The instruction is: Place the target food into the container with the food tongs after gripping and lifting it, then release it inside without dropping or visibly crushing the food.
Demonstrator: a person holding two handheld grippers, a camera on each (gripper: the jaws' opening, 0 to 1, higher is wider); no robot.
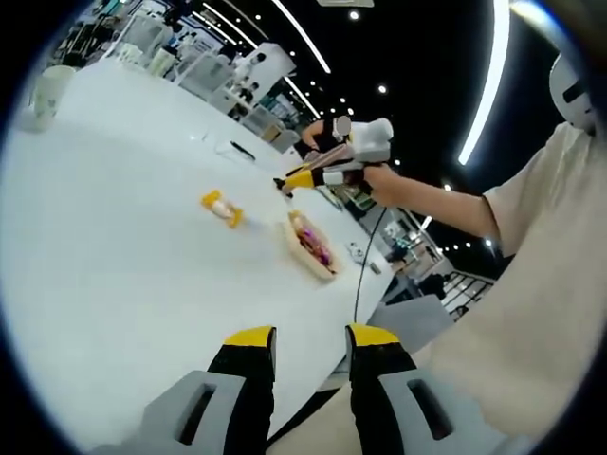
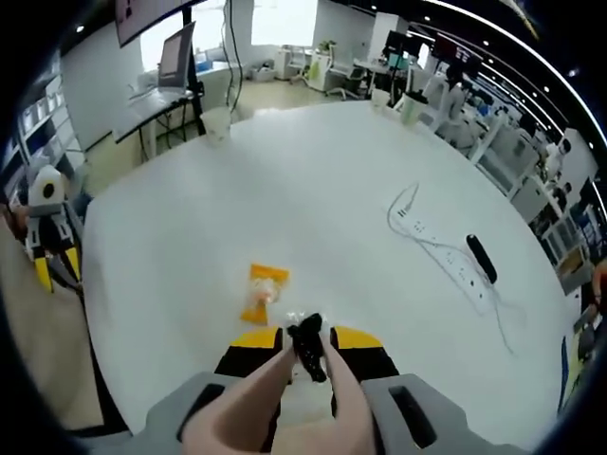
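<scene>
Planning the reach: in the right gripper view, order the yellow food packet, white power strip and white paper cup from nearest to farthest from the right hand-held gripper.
1. Yellow food packet, just ahead of the right hand-held gripper.
2. White power strip, right side.
3. White paper cup, far table edge, left.

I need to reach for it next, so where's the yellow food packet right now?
The yellow food packet lies on the white table, just ahead of the right claw; in the left gripper view it sits beside the food container.

The left gripper view looks from off the edge across the tabletop [image 1: 114, 265], tilted, with the packet [image 1: 222, 207] and basket [image 1: 311, 245] well ahead. The right gripper view looks down from close above the same tabletop [image 2: 313, 180], the packet [image 2: 263, 290] just ahead.
</scene>
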